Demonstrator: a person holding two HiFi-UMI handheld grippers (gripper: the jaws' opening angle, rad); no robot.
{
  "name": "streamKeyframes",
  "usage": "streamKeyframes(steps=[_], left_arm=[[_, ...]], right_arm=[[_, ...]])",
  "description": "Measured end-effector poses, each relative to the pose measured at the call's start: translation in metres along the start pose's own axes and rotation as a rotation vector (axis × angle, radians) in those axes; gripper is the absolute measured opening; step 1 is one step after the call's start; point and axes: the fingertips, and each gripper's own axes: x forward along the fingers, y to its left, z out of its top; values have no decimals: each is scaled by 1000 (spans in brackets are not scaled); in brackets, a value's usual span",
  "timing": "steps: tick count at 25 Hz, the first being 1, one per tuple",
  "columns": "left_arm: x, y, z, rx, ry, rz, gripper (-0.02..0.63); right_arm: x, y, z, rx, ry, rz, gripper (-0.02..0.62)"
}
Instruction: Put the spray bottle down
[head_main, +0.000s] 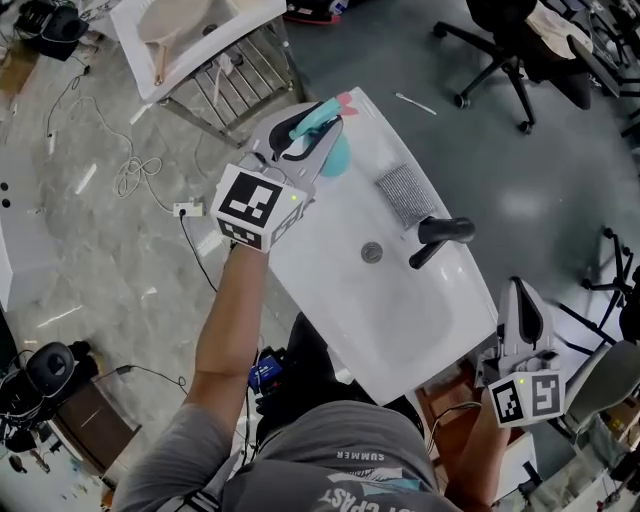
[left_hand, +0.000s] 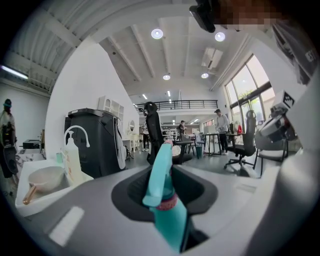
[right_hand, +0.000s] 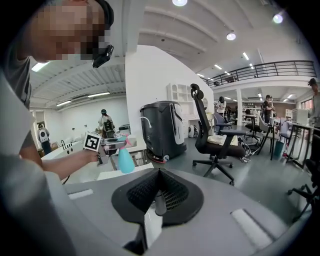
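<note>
A teal spray bottle (head_main: 337, 152) with a pink nozzle hangs above the far corner of a white sink (head_main: 330, 280). My left gripper (head_main: 330, 118) is shut on its neck. In the left gripper view the bottle (left_hand: 164, 197) fills the gap between the jaws, trigger head pointing away. From the right gripper view I see the bottle (right_hand: 125, 161) hanging below the left gripper (right_hand: 106, 145), off to the left. My right gripper (head_main: 516, 290) hovers at the sink's near right corner, its jaws together with nothing held (right_hand: 159, 176).
On the sink stand a black faucet (head_main: 441, 236), a drain (head_main: 372, 252) and a grey mesh pad (head_main: 405, 193). A second basin on a metal frame (head_main: 175, 35) holds a bowl. An office chair (head_main: 510, 50) and floor cables (head_main: 130, 175) lie beyond. A soap pump bottle (left_hand: 72, 161) and a black machine (left_hand: 95, 142) stand to the left.
</note>
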Motion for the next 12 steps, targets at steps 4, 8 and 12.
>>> streamKeyframes(steps=[4, 8, 12], left_arm=[[20, -2, -11, -8, -7, -12, 100], [37, -8, -20, -6, -21, -26, 100], [55, -15, -29, -4, -31, -41, 100]], right_arm=[[4, -8, -11, 10, 22, -14, 2], [7, -15, -20, 16, 34, -26, 2], [8, -22, -29, 25, 52, -36, 2]])
